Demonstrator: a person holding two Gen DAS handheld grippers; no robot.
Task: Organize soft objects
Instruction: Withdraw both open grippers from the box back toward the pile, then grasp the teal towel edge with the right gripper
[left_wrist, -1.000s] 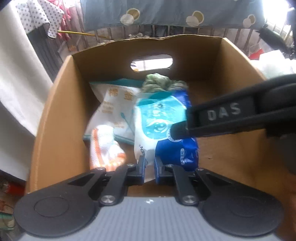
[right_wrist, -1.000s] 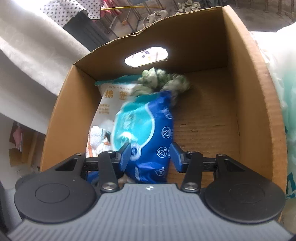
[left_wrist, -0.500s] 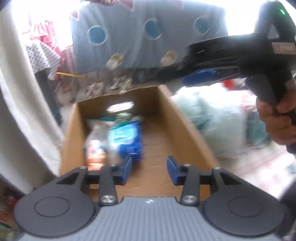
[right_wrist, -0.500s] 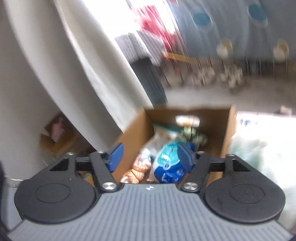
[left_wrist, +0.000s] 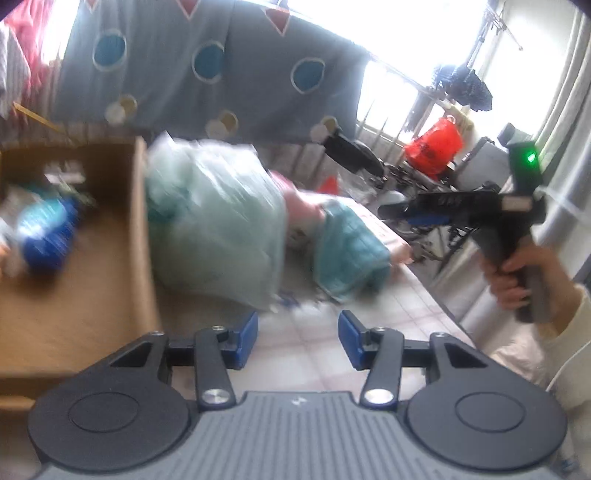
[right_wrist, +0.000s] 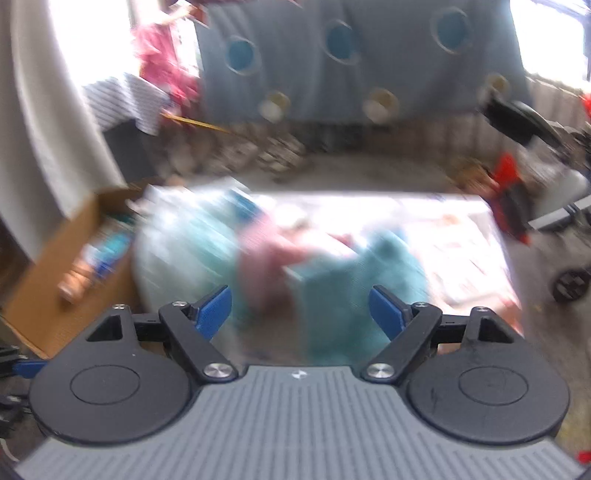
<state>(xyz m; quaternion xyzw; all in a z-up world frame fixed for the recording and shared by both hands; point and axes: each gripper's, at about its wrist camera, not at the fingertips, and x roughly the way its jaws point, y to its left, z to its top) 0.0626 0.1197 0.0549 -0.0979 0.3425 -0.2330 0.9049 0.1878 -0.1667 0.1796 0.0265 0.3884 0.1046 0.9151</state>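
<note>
A cardboard box (left_wrist: 110, 295) stands at the left with a blue wipes pack (left_wrist: 48, 236) and other packets inside. On the tiled table (left_wrist: 369, 306) lie a pale green plastic bag (left_wrist: 218, 229), a pink cloth (left_wrist: 306, 210) and a teal towel (left_wrist: 351, 251). My left gripper (left_wrist: 298, 339) hovers over the table beside the box, jaws opening, nothing between them. My right gripper (right_wrist: 300, 308) is above the teal towel (right_wrist: 347, 295) and the pink cloth (right_wrist: 262, 258), jaws opening and empty. The right gripper also shows far right in the left wrist view, held by a hand (left_wrist: 513, 280).
A grey patterned sheet (left_wrist: 207, 74) hangs behind the table. A red bag (left_wrist: 436, 144) and dark clutter sit by the window at the right. A white curtain (right_wrist: 48, 129) hangs at the left. The box (right_wrist: 48, 280) shows at the left in the right wrist view.
Both grippers let go of the blue wipes pack, which now lies in the box. Both pulled up and swung right toward the soft things on the table, jaws widening.
</note>
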